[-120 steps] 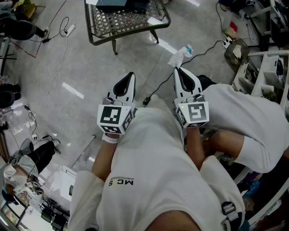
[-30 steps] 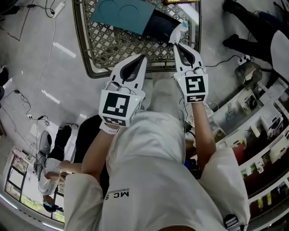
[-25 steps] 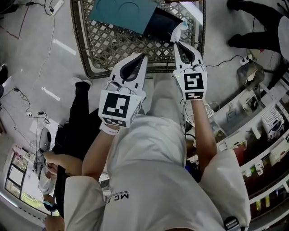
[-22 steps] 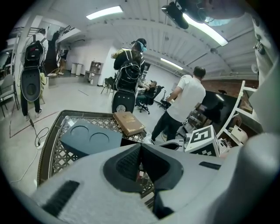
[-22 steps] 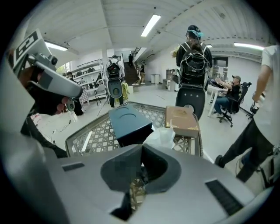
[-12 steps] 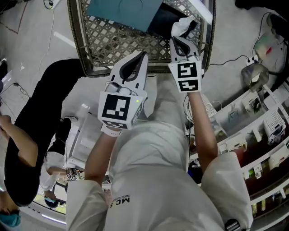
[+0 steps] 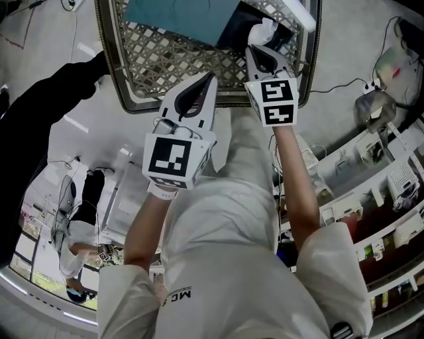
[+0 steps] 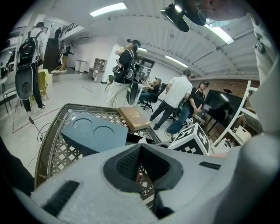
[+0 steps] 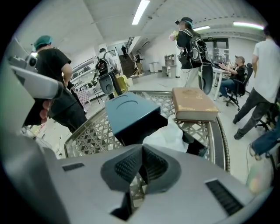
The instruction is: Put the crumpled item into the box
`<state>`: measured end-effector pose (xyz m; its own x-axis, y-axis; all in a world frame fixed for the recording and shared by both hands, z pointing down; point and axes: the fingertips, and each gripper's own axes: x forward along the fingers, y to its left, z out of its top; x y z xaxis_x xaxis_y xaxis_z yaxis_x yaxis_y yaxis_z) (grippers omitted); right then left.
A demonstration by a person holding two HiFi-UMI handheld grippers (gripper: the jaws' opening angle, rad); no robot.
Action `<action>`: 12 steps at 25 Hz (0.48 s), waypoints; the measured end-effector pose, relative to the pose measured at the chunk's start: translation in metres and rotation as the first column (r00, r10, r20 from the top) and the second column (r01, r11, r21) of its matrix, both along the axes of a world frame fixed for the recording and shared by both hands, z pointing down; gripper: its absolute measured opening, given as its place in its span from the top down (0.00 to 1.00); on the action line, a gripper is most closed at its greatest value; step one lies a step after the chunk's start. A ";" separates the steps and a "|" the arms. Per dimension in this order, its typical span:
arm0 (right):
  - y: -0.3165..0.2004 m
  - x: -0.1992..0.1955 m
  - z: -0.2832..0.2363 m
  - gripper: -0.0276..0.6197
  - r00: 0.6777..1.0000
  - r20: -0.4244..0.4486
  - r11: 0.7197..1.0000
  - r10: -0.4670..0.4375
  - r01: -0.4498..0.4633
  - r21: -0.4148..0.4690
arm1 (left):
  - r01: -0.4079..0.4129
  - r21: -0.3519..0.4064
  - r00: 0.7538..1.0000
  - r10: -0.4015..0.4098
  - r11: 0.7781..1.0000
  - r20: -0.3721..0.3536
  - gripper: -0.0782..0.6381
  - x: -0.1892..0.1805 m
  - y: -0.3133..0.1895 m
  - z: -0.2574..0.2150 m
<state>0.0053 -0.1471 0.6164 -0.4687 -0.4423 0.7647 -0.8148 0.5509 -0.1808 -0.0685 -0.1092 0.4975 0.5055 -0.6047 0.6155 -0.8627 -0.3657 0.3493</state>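
A white crumpled item (image 7: pixel 266 29) sticks out from the tips of my right gripper (image 7: pixel 257 49), which is shut on it. It hangs at the dark open side of the box (image 7: pixel 233 25), under the box's tilted teal lid (image 7: pixel 179 13). In the right gripper view the crumpled item (image 9: pixel 166 134) lies just past the gripper (image 9: pixel 142 149), against the dark box opening (image 9: pixel 140 127). My left gripper (image 7: pixel 210 78) is shut with nothing in it, hovering over the near rim of the lattice table (image 7: pixel 165 63). From the left gripper (image 8: pixel 140 148), the teal lid (image 8: pixel 94 133) shows ahead.
A tan book (image 9: pixel 194 105) lies on the lattice table beyond the box. A person in black (image 7: pixel 40 86) stands left of the table. Shelves and cables (image 7: pixel 371 165) crowd the right side. Several people stand and sit further back (image 8: pixel 179 96).
My right gripper has carried the crumpled item from over the floor forward to the box on the table. The left gripper stayed at the table's near rim. The person in black moved at the left.
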 end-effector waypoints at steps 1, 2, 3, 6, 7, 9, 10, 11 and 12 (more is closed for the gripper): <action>0.000 0.000 -0.001 0.93 1.000 0.004 1.000 0.005 -0.005 -0.002 | -0.001 0.000 1.000 0.001 1.000 0.001 0.86 0.000 -0.001 -0.001; 0.000 0.000 -0.003 0.93 1.000 0.011 1.000 0.014 -0.014 -0.005 | -0.002 0.000 1.000 0.002 1.000 0.001 0.86 0.000 -0.001 -0.002; 0.000 0.001 -0.005 0.93 0.999 0.021 1.000 0.024 -0.024 -0.010 | -0.004 0.001 1.000 0.004 1.000 0.002 0.86 0.001 -0.002 -0.004; 0.001 0.003 -0.006 0.92 0.998 0.039 0.999 0.046 -0.046 -0.015 | -0.007 0.005 1.000 0.007 1.000 0.001 0.86 0.002 -0.003 -0.006; 0.001 0.003 -0.005 0.91 0.998 0.037 0.999 0.049 -0.049 -0.012 | -0.007 0.005 1.000 0.007 1.000 -0.001 0.86 0.001 -0.003 -0.004; 0.002 0.004 -0.003 0.88 0.998 0.036 0.999 0.054 -0.053 -0.009 | -0.011 0.006 1.000 0.011 1.000 -0.004 0.86 0.001 -0.002 -0.002; 0.003 0.004 -0.003 0.88 0.998 0.039 0.998 0.057 -0.057 -0.008 | -0.014 0.007 1.000 0.014 1.000 -0.005 0.86 0.000 -0.002 -0.001; 0.003 0.005 -0.003 0.87 0.997 0.043 0.998 0.060 -0.060 -0.007 | -0.018 0.006 1.000 0.018 1.000 -0.004 0.86 0.001 -0.001 -0.001; 0.004 0.005 -0.004 0.85 0.997 0.047 0.998 0.063 -0.063 -0.004 | -0.021 0.005 1.000 0.021 1.000 -0.005 0.86 0.001 0.001 -0.001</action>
